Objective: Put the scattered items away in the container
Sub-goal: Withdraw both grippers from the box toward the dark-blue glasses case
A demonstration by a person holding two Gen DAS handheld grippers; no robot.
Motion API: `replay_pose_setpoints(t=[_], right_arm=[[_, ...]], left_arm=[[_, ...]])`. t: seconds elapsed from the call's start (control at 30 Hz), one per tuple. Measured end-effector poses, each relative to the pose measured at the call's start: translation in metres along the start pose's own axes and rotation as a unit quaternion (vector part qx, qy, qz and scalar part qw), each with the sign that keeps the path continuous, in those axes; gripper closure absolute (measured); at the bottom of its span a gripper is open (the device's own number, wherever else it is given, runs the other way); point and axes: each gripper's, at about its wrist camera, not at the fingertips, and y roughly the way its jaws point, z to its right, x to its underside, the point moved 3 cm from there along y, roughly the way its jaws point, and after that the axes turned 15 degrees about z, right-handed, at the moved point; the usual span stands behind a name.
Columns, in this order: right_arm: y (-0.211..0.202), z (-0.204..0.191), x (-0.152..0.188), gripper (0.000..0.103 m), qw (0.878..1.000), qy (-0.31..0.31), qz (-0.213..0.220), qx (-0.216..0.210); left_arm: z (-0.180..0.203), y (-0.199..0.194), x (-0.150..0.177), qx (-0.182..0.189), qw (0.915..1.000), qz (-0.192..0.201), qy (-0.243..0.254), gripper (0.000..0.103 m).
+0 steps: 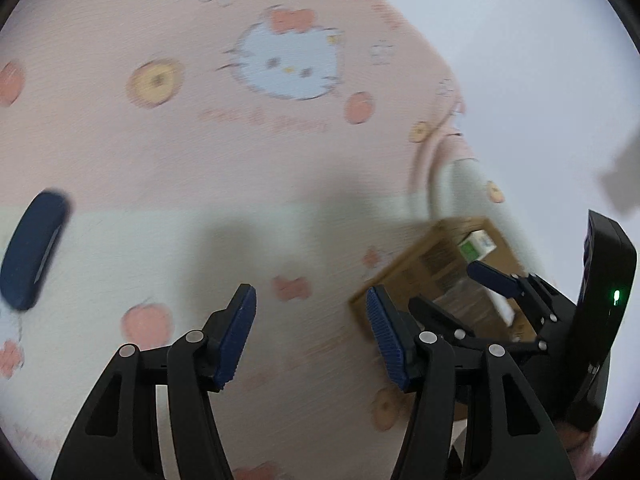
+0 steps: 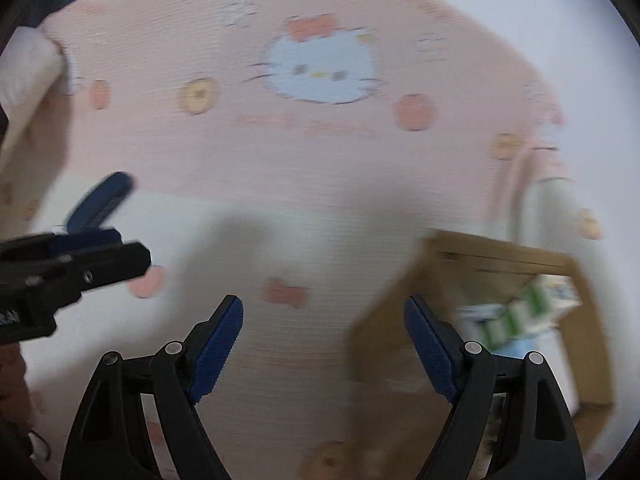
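A brown cardboard box [image 1: 420, 276] lies on the patterned cloth at the right, with a white and green carton [image 1: 478, 246] inside. It also shows in the right wrist view [image 2: 472, 272], holding the white and green carton [image 2: 516, 316]. A dark blue oblong case [image 1: 32, 252] lies on the cloth at the far left; in the right wrist view [image 2: 100, 202] it is partly behind the other gripper. My left gripper [image 1: 312, 336] is open and empty above the cloth. My right gripper [image 2: 324, 352] is open and empty beside the box.
A pink and white cartoon-cat cloth [image 1: 240, 160] covers the surface; its edge curves along the right, with a pale floor [image 1: 540, 60] beyond. The right gripper's body [image 1: 560, 320] crosses over the box. A cream fabric bundle [image 2: 24, 80] sits at the upper left.
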Motion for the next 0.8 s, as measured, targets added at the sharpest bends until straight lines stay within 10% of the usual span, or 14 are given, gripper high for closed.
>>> replay_pose_setpoints(t=[0.37,0.6,0.8], right_arm=[[0.059,-0.080,0.014,0.021,0.989,0.033,-0.019,-0.145],[0.118,-0.138,0.008,0.021,0.957,0.113,-0.055,-0.260],[0.157,-0.176,0.006,0.021,0.956,0.120,-0.091,-0.251]], left_arm=[[-0.152,-0.049,0.012,-0.149,0.9827,0.021,-0.108,0.041],[-0.231,-0.048,-0.002,-0.190,0.9739,0.033,-0.119,0.041],[-0.261,-0.040,-0.004,-0.208,0.9694,0.049,-0.120,0.042]])
